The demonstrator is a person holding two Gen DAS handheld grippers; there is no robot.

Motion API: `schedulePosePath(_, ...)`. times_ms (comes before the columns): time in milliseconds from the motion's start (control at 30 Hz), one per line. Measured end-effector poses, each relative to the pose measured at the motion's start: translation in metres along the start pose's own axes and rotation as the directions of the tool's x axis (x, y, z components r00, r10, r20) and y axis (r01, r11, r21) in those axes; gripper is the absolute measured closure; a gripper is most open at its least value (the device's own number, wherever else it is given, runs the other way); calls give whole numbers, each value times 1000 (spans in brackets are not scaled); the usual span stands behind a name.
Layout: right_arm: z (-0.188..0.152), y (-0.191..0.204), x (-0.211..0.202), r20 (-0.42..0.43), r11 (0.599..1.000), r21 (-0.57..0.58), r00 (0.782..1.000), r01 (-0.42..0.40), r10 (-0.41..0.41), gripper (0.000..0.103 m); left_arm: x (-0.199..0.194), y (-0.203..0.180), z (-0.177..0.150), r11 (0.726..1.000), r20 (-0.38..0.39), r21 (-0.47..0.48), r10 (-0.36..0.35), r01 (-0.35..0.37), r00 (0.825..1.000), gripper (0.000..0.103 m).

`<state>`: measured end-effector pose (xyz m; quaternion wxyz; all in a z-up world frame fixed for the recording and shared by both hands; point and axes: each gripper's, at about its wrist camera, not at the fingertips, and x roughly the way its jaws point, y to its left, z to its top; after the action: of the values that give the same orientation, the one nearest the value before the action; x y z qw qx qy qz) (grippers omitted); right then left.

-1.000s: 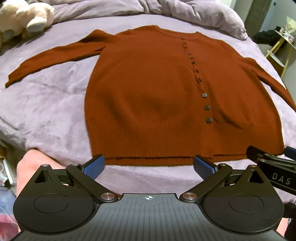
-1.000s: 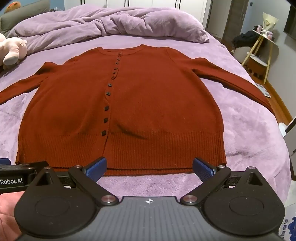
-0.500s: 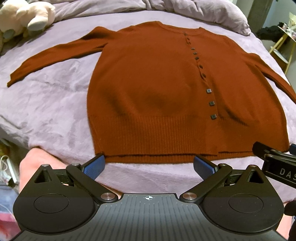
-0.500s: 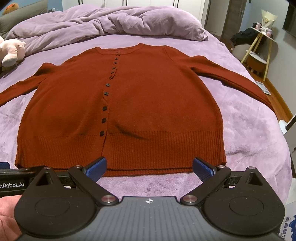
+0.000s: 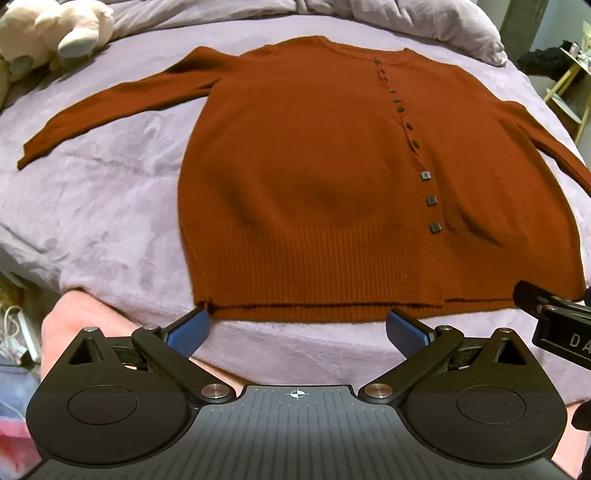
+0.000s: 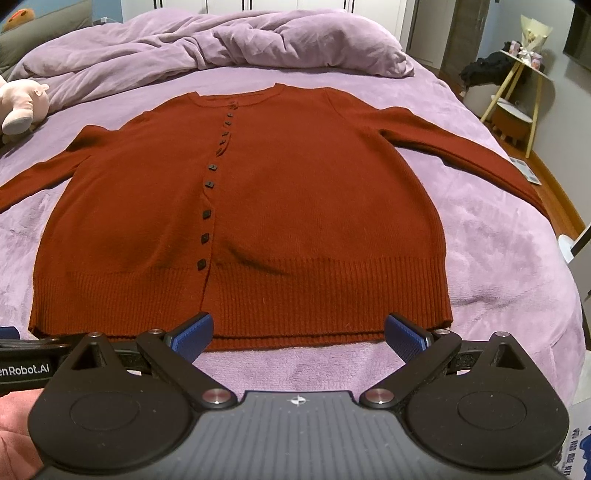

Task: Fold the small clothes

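Your left gripper [image 5: 297, 328] is spread wide with nothing between its blue pads [image 5: 188, 332]; it hovers just short of the near hem of the cardigan [image 5: 332, 184], and its left pad sits beside the hem's left corner. Your right gripper [image 6: 299, 330] is equally wide open and holds nothing, its pads [image 6: 404, 334] poised over the hem's right half, near its right corner. The two grippers sit side by side, each showing at the edge of the other's view.

The rust-red cardigan lies flat and face up in the middle of the bed [image 6: 498, 258], buttoned, hem toward the near edge, neckline toward the far edge. Both sleeves stretch out toward the bed's left and right edges. A rumpled lilac duvet [image 6: 221, 44] is heaped along the far edge, and a plush toy [image 5: 55, 33] rests at the far-left corner.
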<state>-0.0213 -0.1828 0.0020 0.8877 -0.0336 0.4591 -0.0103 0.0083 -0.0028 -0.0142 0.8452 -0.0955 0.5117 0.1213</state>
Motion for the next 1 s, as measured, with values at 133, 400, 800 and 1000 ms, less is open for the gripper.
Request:
schedulePosePath(133, 0, -1, 2, -4, 1000, 4, 1000, -2, 2, 4, 0, 1, -1, 1000, -5, -1, 2, -2, 1000, 0)
schedulePosePath(400, 0, -2, 2, -6, 1000, 11, 1000, -5, 5, 4, 3, 0, 1, 1000, -14, 2, 5, -5, 1000, 0)
schedulePosePath(800, -1, -4, 5, -14, 1000, 24, 1000, -10, 10, 4, 6, 0, 0, 1000, -25, 2, 11, -11, 1000, 0)
schedulePosePath(1000, -2, -8, 8, -19, 999, 39, 1000, -14, 15, 4, 9, 0, 0, 1000, -33, 5, 13, -13, 999, 0)
